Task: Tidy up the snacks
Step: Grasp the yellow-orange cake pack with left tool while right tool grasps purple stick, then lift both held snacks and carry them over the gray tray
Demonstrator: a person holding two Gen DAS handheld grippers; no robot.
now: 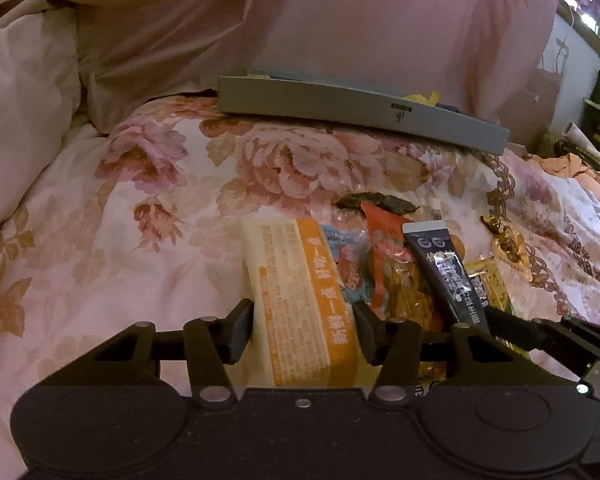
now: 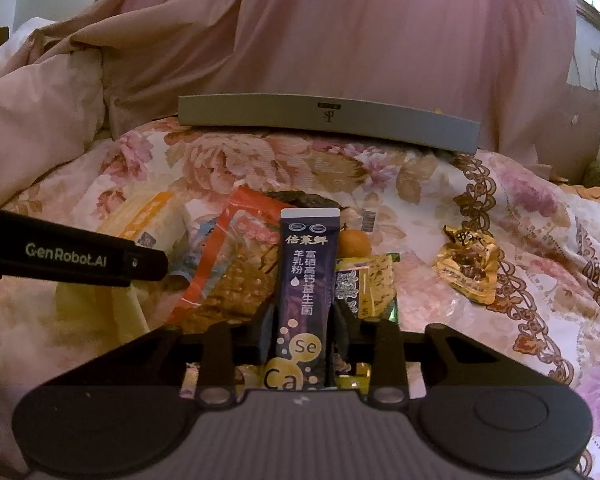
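Several snack packets lie heaped on a floral quilt [image 1: 140, 240]. My left gripper [image 1: 304, 328] is shut on an orange-and-cream packet [image 1: 296, 280], with a pad against each long side. My right gripper [image 2: 303, 328] is shut on a dark purple sachet [image 2: 306, 264] that stands upright between its fingers. The same sachet [image 1: 448, 272] shows in the left wrist view, right of a red-orange packet [image 1: 388, 256]. A flat grey box [image 2: 300, 118] sits at the far edge of the quilt. The left gripper's arm [image 2: 80, 258] crosses the right wrist view at the left.
A gold-wrapped snack [image 2: 466, 268] lies apart on the right. A green-yellow packet [image 2: 374, 284] and a small orange fruit [image 2: 354, 242] sit beside the sachet. Pink bedding [image 2: 340, 40] rises behind the box. The quilt's left side is bare.
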